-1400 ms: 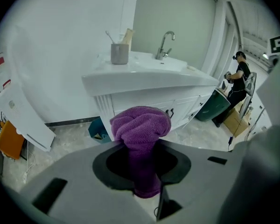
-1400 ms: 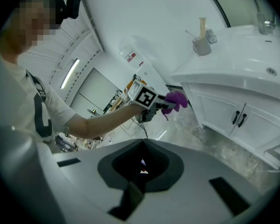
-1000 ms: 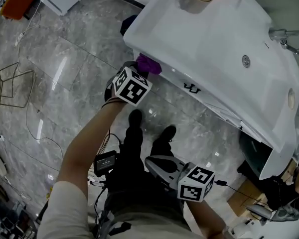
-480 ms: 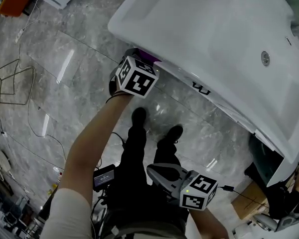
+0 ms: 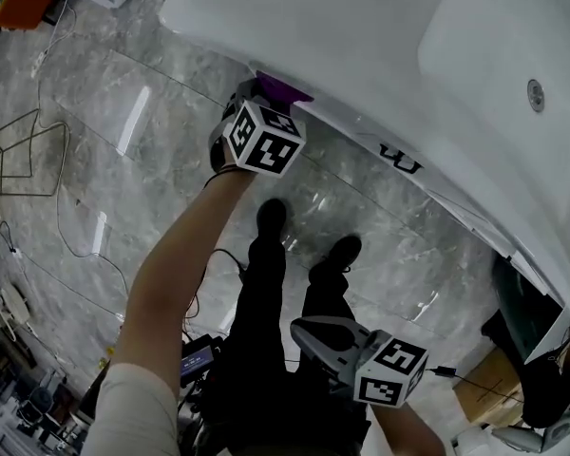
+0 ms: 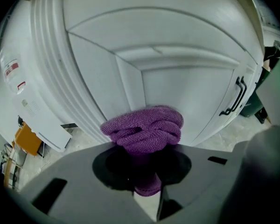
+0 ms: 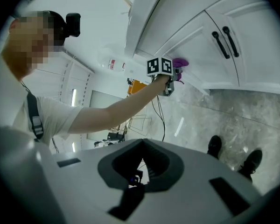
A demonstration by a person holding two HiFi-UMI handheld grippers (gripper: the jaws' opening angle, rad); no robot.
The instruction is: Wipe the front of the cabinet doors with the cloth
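1. The white cabinet [image 6: 177, 73] fills the left gripper view, its panelled door facing the camera. In the head view its countertop [image 5: 380, 36] overhangs the doors.
2. The left gripper [image 6: 147, 171] reaches out to the door with its jaws pinched on the purple cloth [image 6: 144, 129], whose bunched end is at, or just short of, the panel.
3. The right gripper [image 7: 140, 171] hangs low near the person's legs, jaws pressed together on nothing.
4. Black handles [image 6: 238, 94] sit off to the right, well apart from the cloth.
5. Risk: only a small wad protrudes, so a hard push could bring the jaw tips onto the paint, or drag the cloth loose.
6. A second ago the left gripper sat lower in the head view with the tap in sight. Now it is higher and the tap is gone.
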